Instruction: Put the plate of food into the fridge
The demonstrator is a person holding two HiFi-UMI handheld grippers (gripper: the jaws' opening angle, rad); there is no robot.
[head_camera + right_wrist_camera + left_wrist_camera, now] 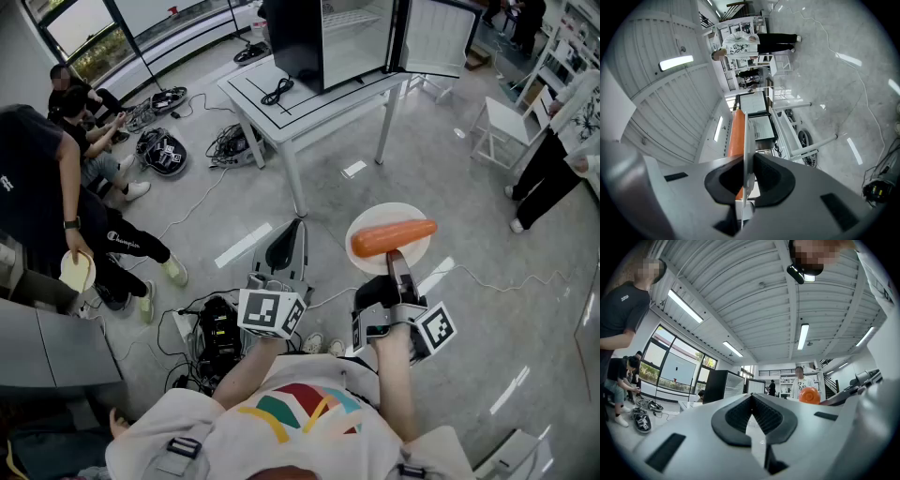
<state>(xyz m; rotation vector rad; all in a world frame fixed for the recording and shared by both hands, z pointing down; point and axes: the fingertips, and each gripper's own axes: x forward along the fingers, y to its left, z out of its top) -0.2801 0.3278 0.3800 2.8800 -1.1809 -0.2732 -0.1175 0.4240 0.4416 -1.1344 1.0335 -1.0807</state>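
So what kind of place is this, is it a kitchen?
Probably a lab or workshop hall, not a kitchen: the fridge stands on a white table, cables lie tangled on the grey floor, and people sit by big windows.

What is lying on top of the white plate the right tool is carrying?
One orange carrot lies across the plate, which the right tool grips by its rim. The plate surface beneath the carrot is covered; nothing else shows on it.

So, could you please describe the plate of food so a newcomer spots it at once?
This side of the white table bearing the black fridge, the right gripper pinches a white plate by its rim. Unlike the bare plate in a bystander's hand at left, it carries an orange carrot.
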